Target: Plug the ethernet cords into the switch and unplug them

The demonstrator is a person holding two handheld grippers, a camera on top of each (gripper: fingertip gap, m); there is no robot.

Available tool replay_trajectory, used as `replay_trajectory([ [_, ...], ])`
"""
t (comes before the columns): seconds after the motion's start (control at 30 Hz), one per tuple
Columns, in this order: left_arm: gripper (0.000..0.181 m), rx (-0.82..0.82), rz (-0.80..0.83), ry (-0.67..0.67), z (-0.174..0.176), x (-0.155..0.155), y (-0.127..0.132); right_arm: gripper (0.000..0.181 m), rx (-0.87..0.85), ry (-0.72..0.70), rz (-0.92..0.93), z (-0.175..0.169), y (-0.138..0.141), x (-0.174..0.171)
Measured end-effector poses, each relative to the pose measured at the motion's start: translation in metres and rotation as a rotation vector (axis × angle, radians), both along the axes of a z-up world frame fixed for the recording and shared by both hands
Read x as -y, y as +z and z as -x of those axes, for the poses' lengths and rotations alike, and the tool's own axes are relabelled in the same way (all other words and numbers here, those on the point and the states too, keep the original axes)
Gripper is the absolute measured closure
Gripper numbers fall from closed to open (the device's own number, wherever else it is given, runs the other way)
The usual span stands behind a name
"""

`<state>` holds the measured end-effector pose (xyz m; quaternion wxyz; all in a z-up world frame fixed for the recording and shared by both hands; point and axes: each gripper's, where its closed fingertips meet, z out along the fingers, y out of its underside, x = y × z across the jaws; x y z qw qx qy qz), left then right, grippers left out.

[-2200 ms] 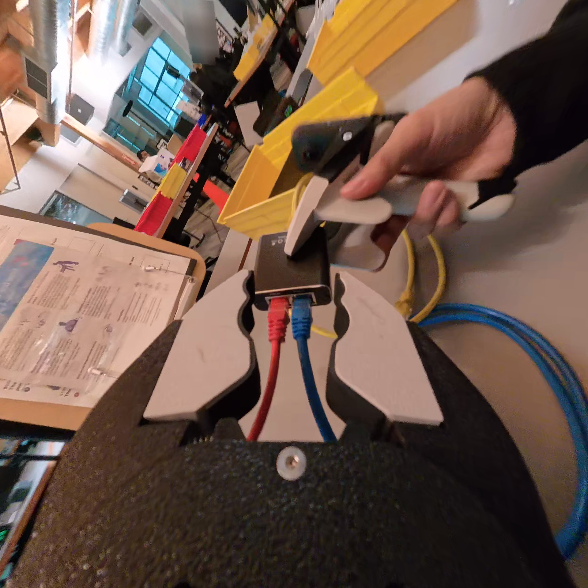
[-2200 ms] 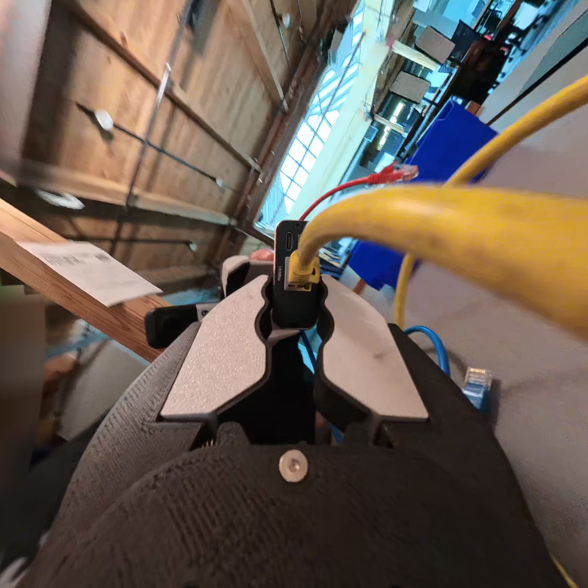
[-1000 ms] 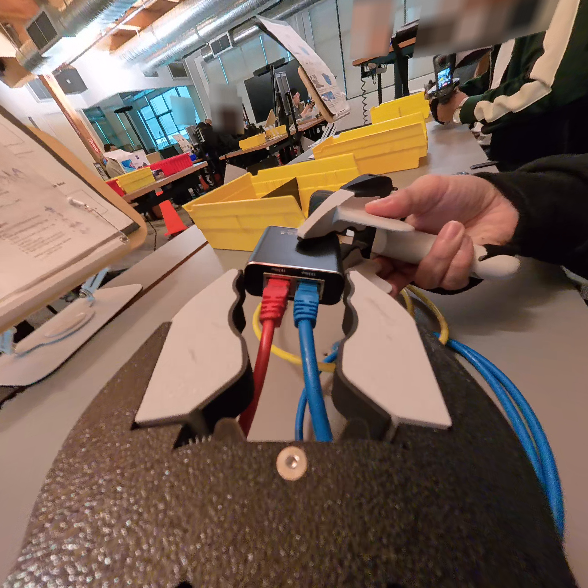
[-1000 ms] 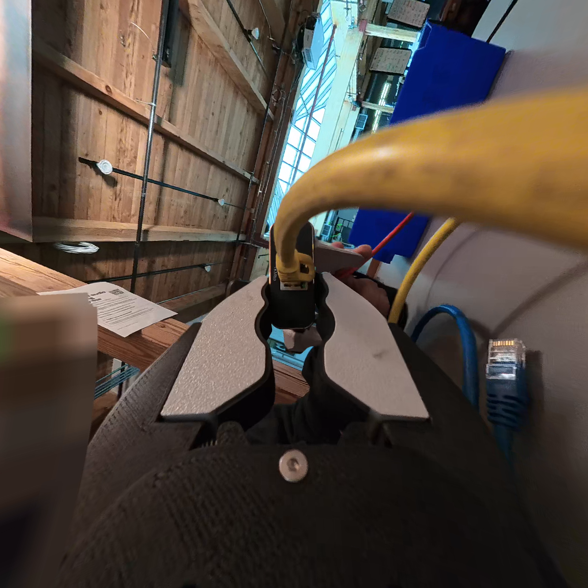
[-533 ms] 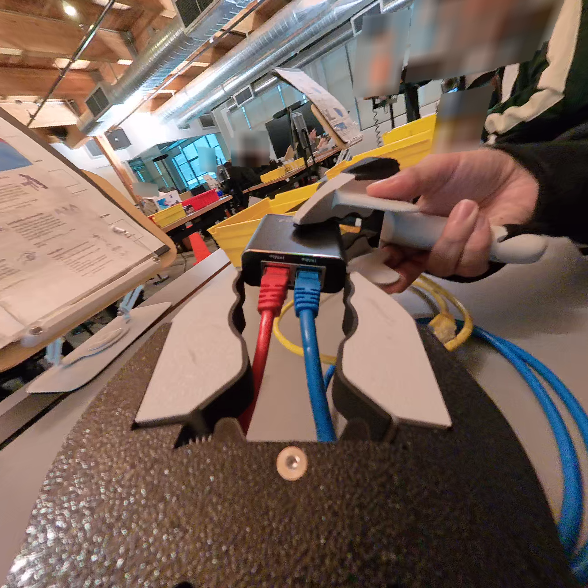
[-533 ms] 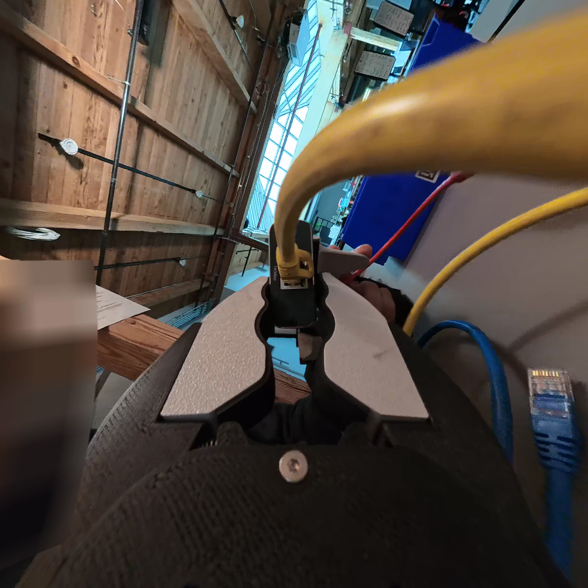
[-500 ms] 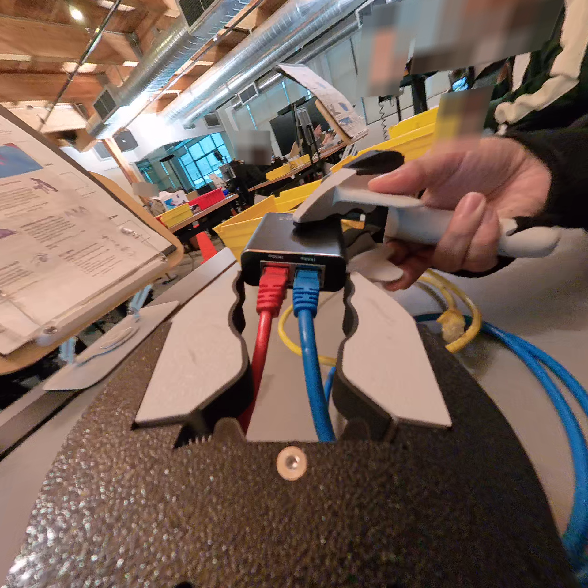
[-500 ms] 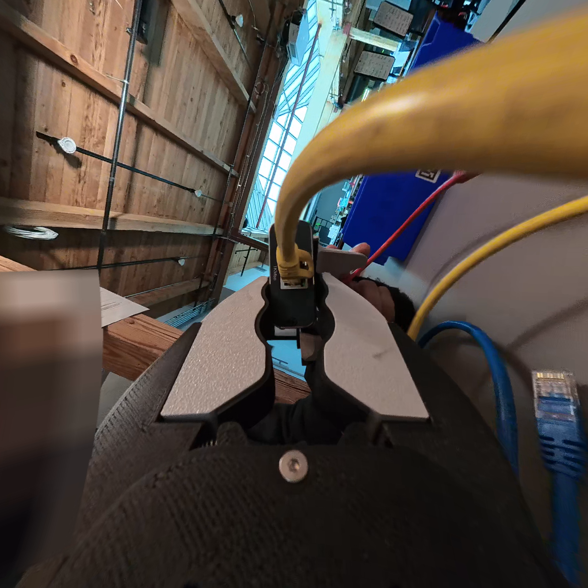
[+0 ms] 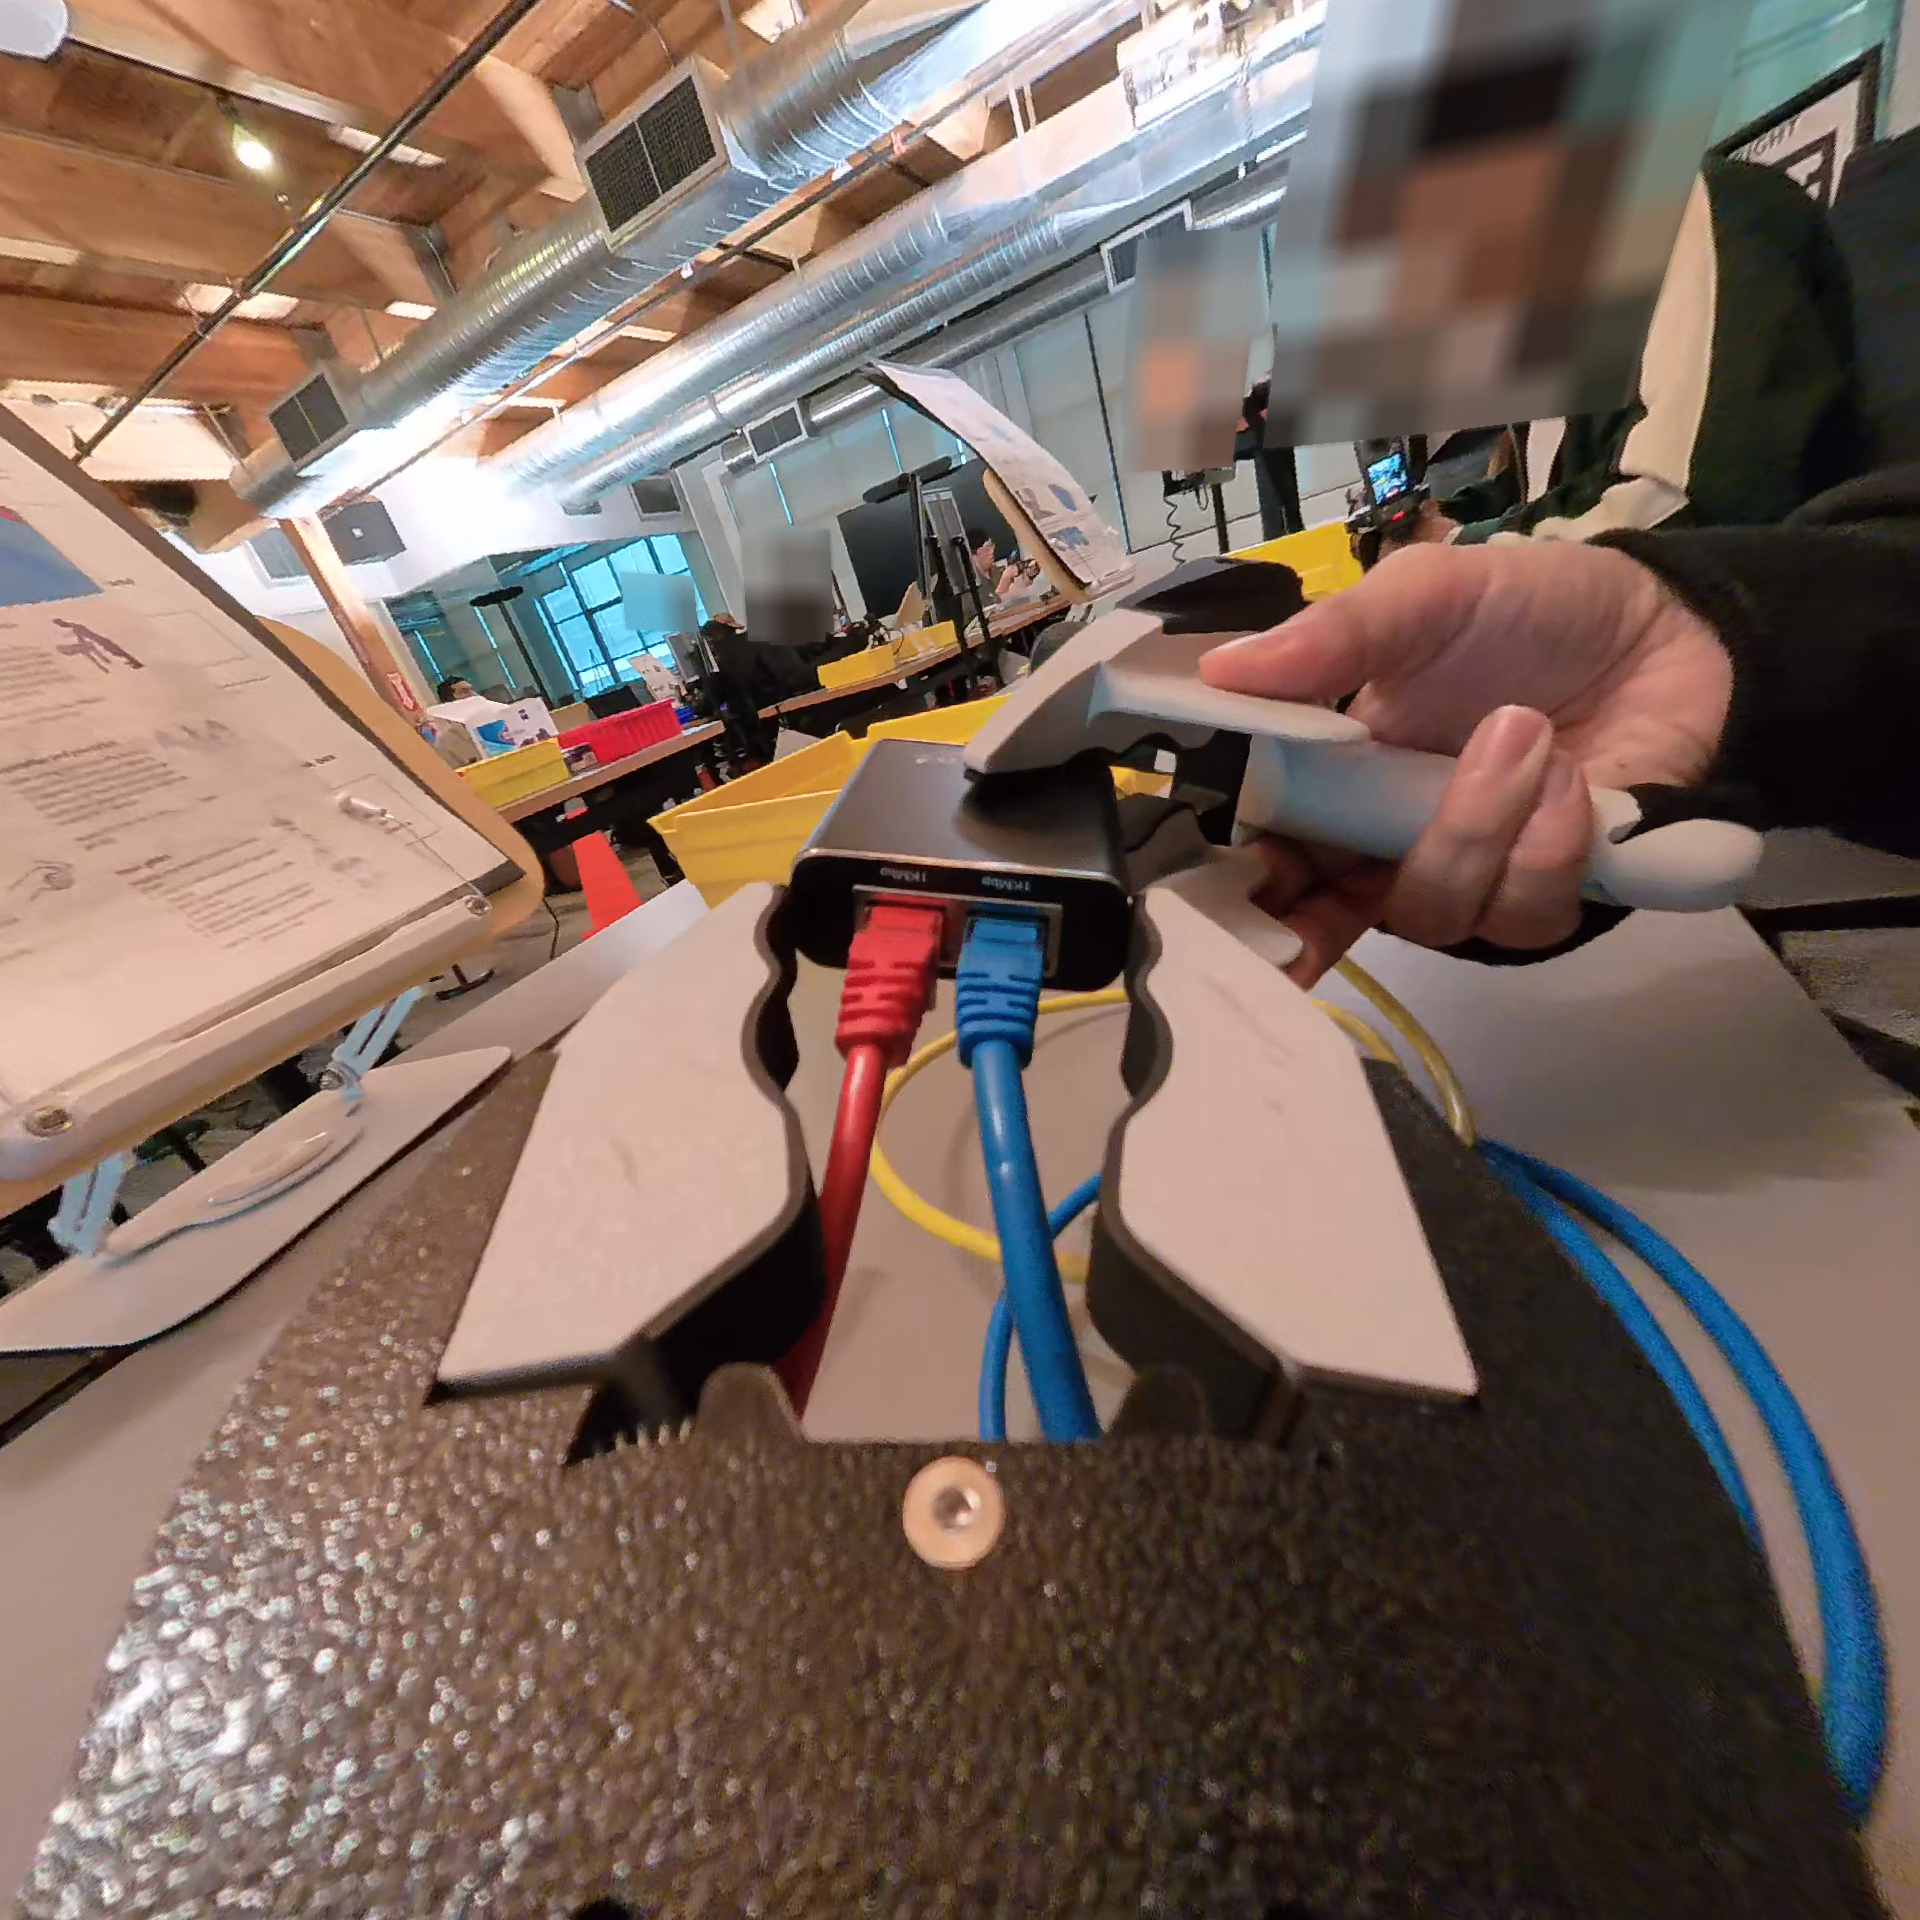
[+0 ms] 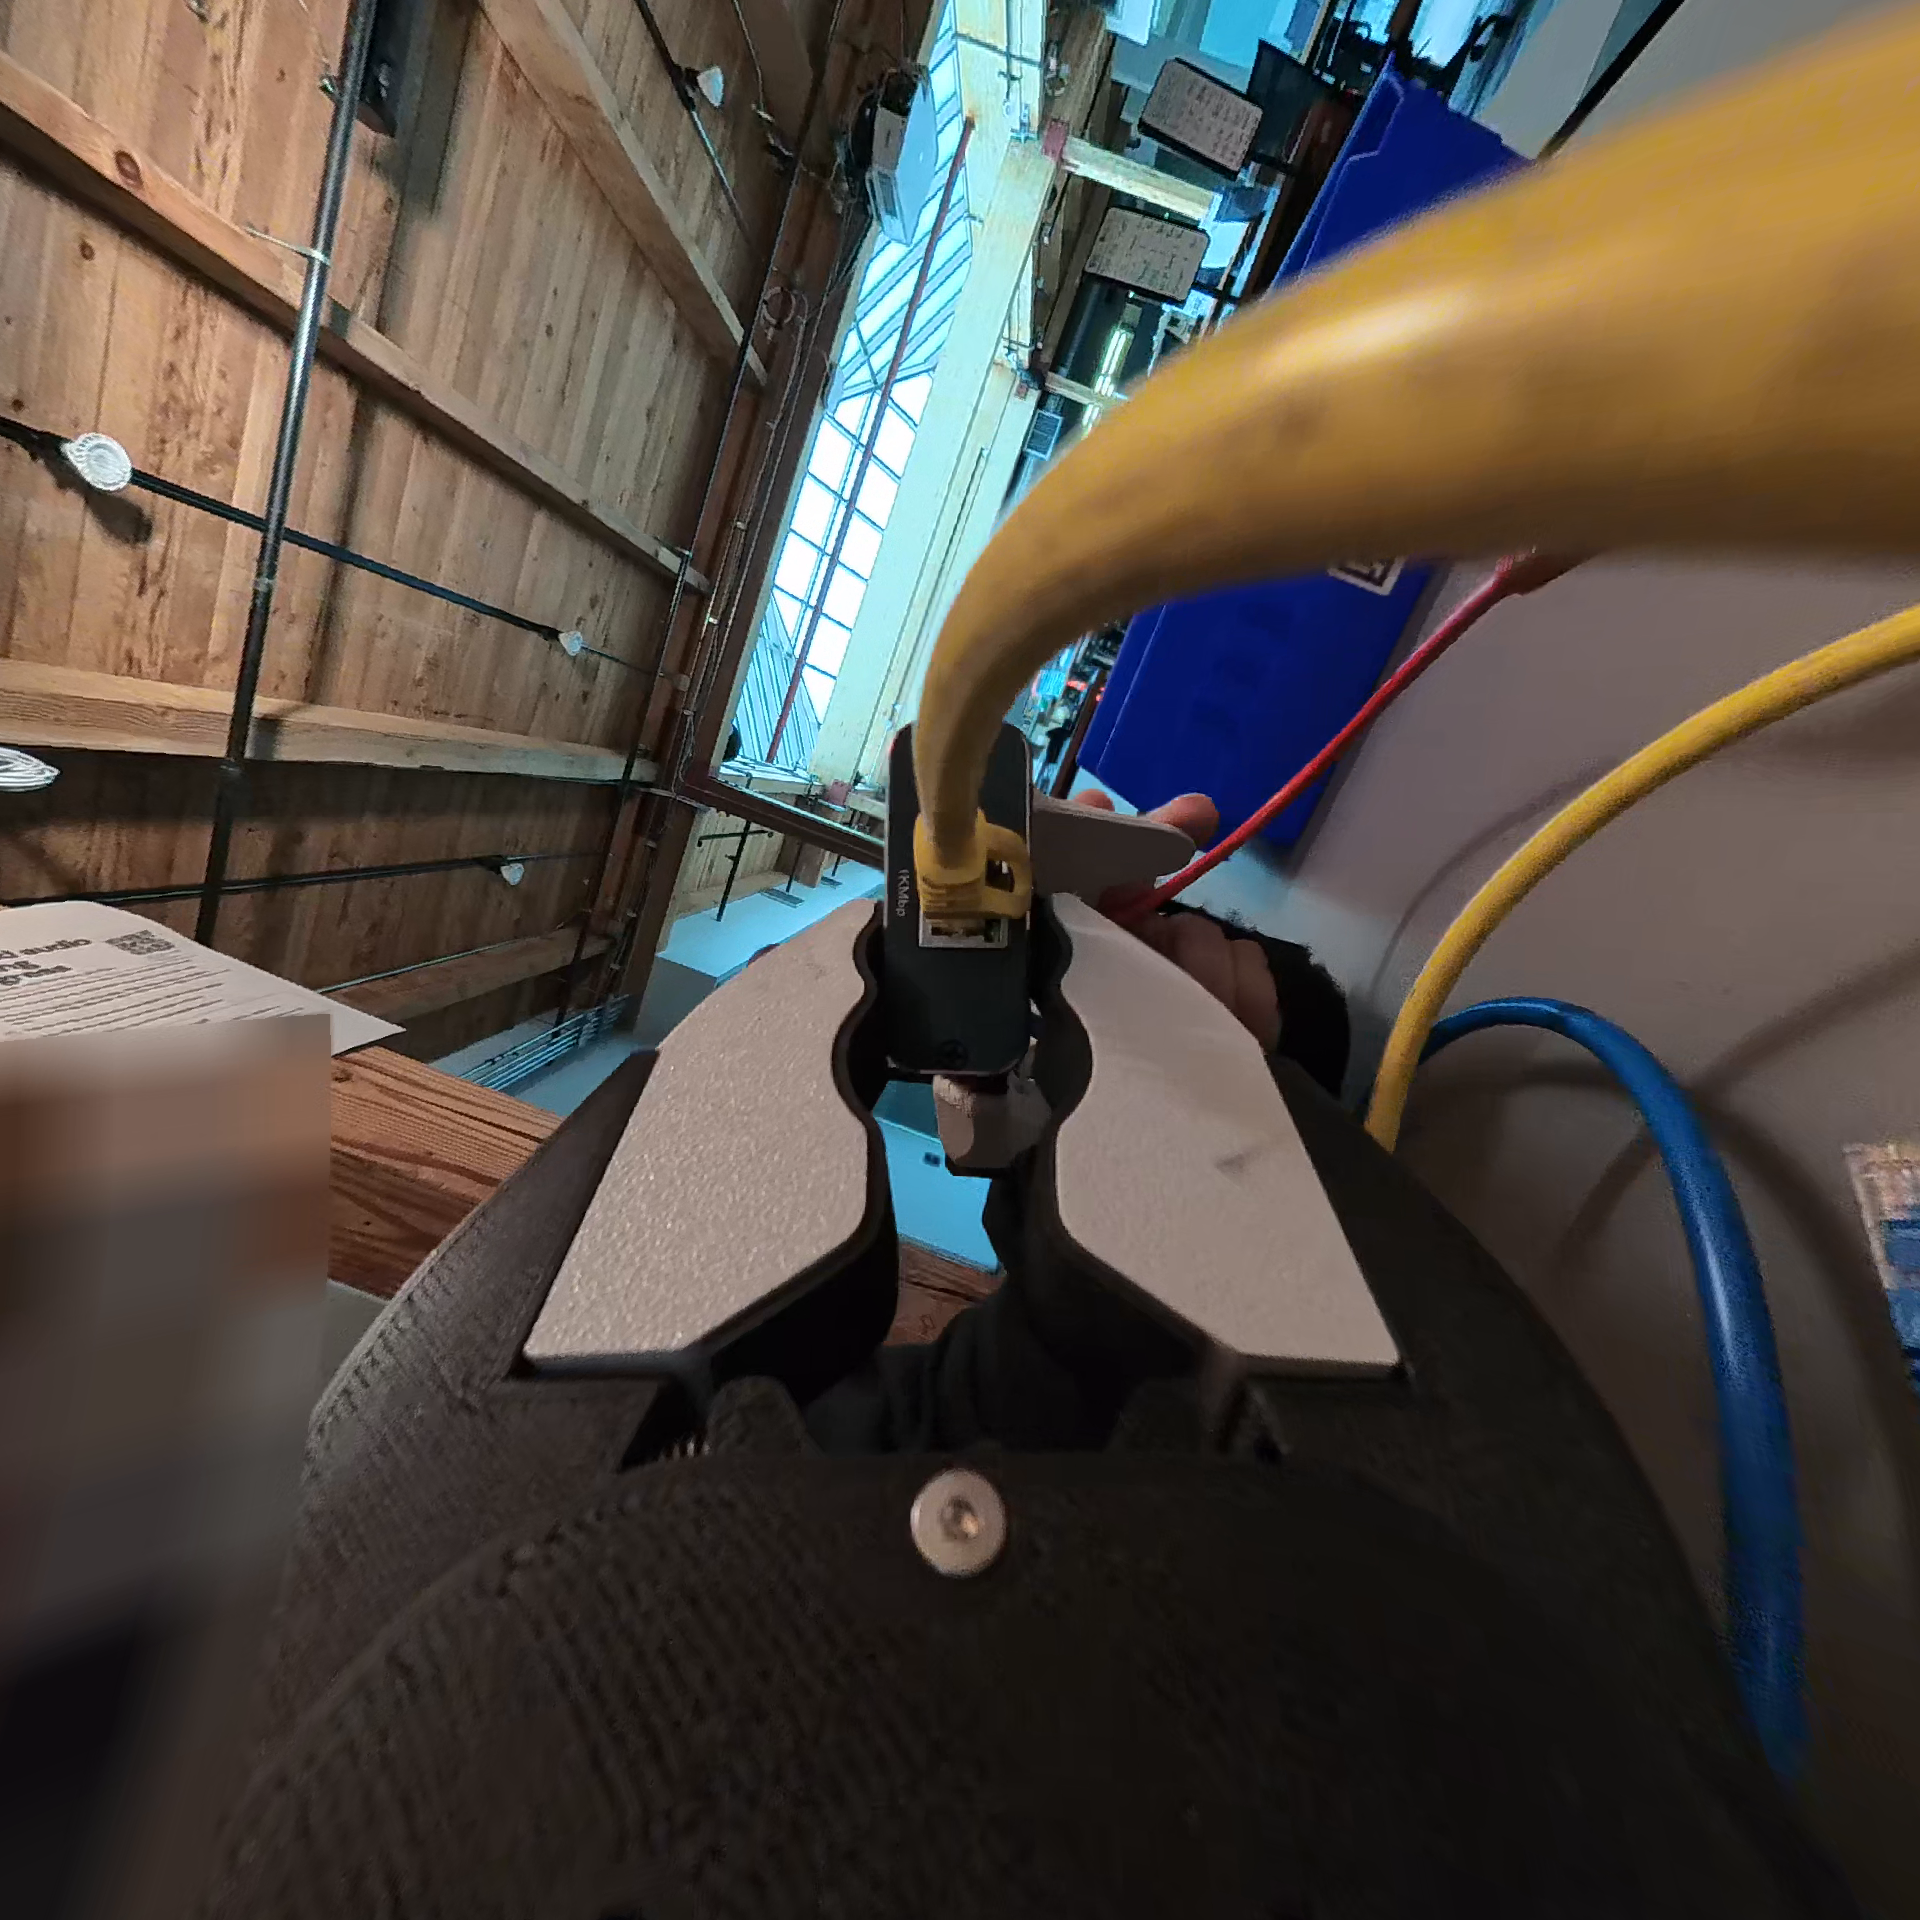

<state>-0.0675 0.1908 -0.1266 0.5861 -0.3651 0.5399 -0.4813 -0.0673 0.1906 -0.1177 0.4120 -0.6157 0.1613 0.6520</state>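
Both grippers on the switch, three cords plugged in

Left gripper (image 9: 961,940) has its jaws set wide around the switch (image 9: 961,831) end, red cord (image 9: 883,987) and blue cord (image 9: 997,997) running between them. Right gripper (image 10: 961,997) clamps the switch's far end, lifted off the table (image 9: 1621,1060), yellow cord (image 10: 977,862) seated. I'd hold that clamp steady and pinch one plug's latch, pulling straight back.

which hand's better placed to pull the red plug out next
Left. Its tongs stand open around the red plug and blue plug, facing those ports, while the right tongs are shut on the switch, steadying it.
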Motion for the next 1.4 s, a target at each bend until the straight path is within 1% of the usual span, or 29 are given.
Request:
replay_trajectory([
  [0.03,0.122,-0.007,0.011,-0.001,0.0,0.0,0.0,0.157,0.001,-0.008,0.001,0.0,0.0,0.0],
  [0.13,0.122,-0.051,0.059,0.005,-0.002,0.0,-0.001,0.157,0.007,-0.039,0.008,-0.004,-0.001,-0.002],
  [0.23,0.122,-0.074,0.083,0.038,-0.006,-0.003,-0.001,0.157,-0.003,-0.063,-0.017,-0.009,0.003,-0.006],
  [0.3,0.122,-0.073,0.159,0.046,-0.009,-0.007,-0.001,0.146,0.048,-0.079,-0.072,-0.013,0.005,-0.006],
  [0.37,0.122,-0.064,0.204,0.062,-0.009,-0.013,0.0,0.123,0.093,-0.141,-0.046,-0.023,-0.002,-0.01],
  [0.4,0.121,-0.063,0.216,0.08,-0.007,-0.017,0.0,0.121,0.095,-0.18,-0.048,-0.03,-0.003,-0.011],
  [0.5,0.122,-0.083,0.269,0.122,-0.007,-0.028,-0.006,0.126,0.055,-0.281,-0.047,-0.046,-0.004,-0.016],
  [0.67,0.122,-0.103,0.241,0.141,-0.009,-0.026,-0.009,0.137,-0.042,-0.307,-0.02,-0.045,-0.008,-0.023],
  [0.77,0.122,-0.111,0.227,0.15,-0.01,-0.026,-0.01,0.158,-0.08,-0.319,-0.031,-0.044,-0.007,-0.024],
  [0.87,0.122,-0.118,0.196,0.163,-0.011,-0.025,-0.011,0.166,-0.099,-0.333,-0.025,-0.045,-0.007,-0.024],
  [1.03,0.122,-0.142,0.119,0.213,-0.012,-0.025,-0.014,0.168,-0.065,-0.383,-0.018,-0.048,-0.01,-0.024],
  [1.17,0.122,-0.131,0.1,0.219,-0.014,-0.022,-0.012,0.168,-0.093,-0.385,-0.03,-0.049,-0.006,-0.023],
  [1.4,0.122,-0.144,0.084,0.225,-0.015,-0.022,-0.015,0.168,-0.175,-0.386,-0.041,-0.05,-0.01,-0.024],
])
